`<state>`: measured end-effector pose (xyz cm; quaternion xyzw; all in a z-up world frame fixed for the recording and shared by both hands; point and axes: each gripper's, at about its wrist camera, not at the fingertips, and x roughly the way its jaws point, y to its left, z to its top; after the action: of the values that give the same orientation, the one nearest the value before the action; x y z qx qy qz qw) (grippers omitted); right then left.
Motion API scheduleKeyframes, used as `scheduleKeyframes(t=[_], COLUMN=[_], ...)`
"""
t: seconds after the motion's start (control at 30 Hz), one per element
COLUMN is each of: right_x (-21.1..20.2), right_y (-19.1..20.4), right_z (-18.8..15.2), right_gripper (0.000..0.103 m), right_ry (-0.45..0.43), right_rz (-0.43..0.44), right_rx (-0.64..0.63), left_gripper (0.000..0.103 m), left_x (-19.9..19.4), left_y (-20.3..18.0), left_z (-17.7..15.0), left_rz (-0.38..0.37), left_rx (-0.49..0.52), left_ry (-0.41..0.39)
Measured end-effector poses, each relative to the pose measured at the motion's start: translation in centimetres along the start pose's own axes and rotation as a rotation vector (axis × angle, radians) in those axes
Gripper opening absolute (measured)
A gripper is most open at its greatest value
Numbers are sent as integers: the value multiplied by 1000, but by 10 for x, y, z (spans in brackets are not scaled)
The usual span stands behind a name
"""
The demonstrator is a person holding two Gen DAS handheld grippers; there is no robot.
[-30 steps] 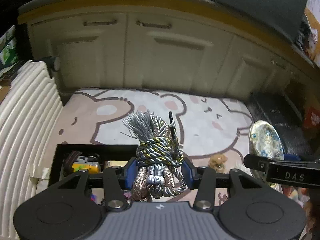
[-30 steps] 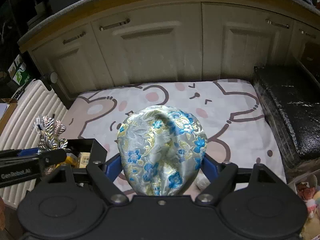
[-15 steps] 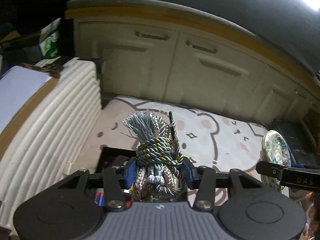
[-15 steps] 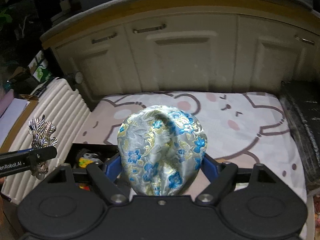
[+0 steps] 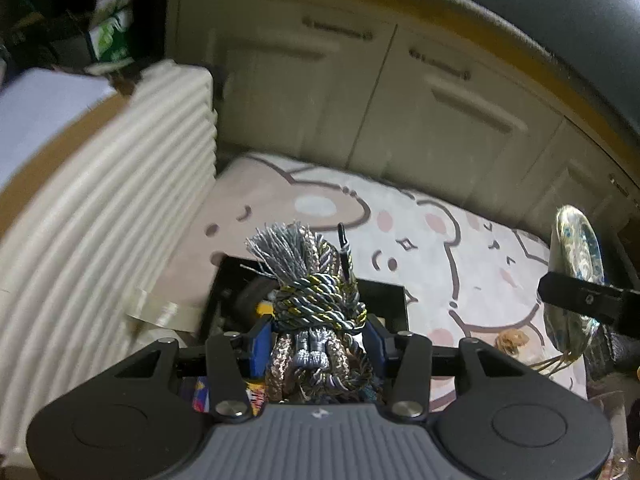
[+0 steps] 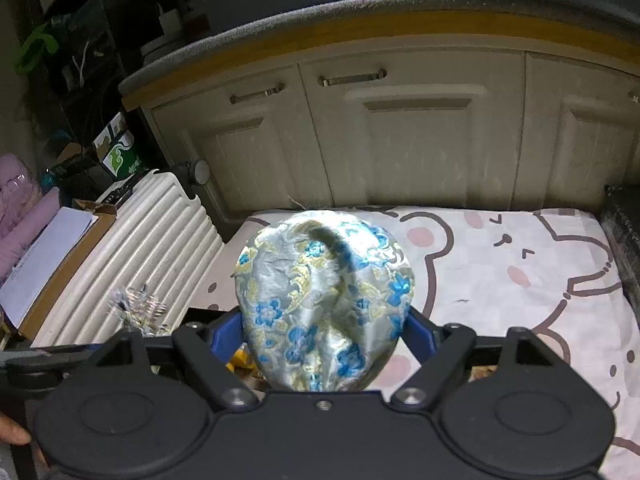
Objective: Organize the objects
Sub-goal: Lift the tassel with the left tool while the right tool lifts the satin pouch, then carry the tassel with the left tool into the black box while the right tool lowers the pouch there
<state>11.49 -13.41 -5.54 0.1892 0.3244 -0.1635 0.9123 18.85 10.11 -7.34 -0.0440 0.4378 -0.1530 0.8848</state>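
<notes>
Both tongs loaded above the bear-print mat

At lower centre of the left wrist view, the left tongs [image 5: 318,342] pinch a knotted rope bundle [image 5: 318,304] over a black box [image 5: 384,300], seemingly holding small items. In the right wrist view, the right tongs [image 6: 324,334] clamp a blue-flowered brocade pouch [image 6: 324,300] at centre frame, above the mat [image 6: 520,280].

Mat: we see a bear-print mat [image 6: 520,264] along the cream cabinets [image 6: 420,132].
Left edge: we find a ribbed white case [image 5: 100,232], cardboard box [image 6: 60,264] beside it.
</notes>
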Motion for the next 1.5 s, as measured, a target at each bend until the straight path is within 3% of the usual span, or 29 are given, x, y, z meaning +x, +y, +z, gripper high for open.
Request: scheduleKeyframes(t=[0.23,0.43,0.5,0.53,0.63,0.97,1.2,1.3,1.5], right_x=[9,18,20,22,26,34,40,54,94], right_y=[-2,-1,-1,-1,0,15,31,38,56], right_z=[-1,0,1,1,1,5,1,-9,-39], right_gripper=[83,83,83,83,83,83,83,83,83], right_ry=[16,24,27,28,33,28,19,66,243], right_rz=[13,34,42,45,50,101,203,227,221], right_rx=[1,-5,-5,-6,-13,19,94,127,144], left_gripper=[48,49,60,72,75,75,75,75,75], left_x=[42,78,87,91,94,72,42,30,21], left_y=[-2,-5,-4,-4,-2,12,42,58,73], left_z=[-3,-11,-14,-15,-16,-8,0,4,6], left_rz=[-54,-42,-20,-5,10,70,127,157,153], left_rx=[-17,-20,-27,-26,-23,-5,-105,-176,-240], left_ry=[75,132,139,147,145,94,14,-28,-52])
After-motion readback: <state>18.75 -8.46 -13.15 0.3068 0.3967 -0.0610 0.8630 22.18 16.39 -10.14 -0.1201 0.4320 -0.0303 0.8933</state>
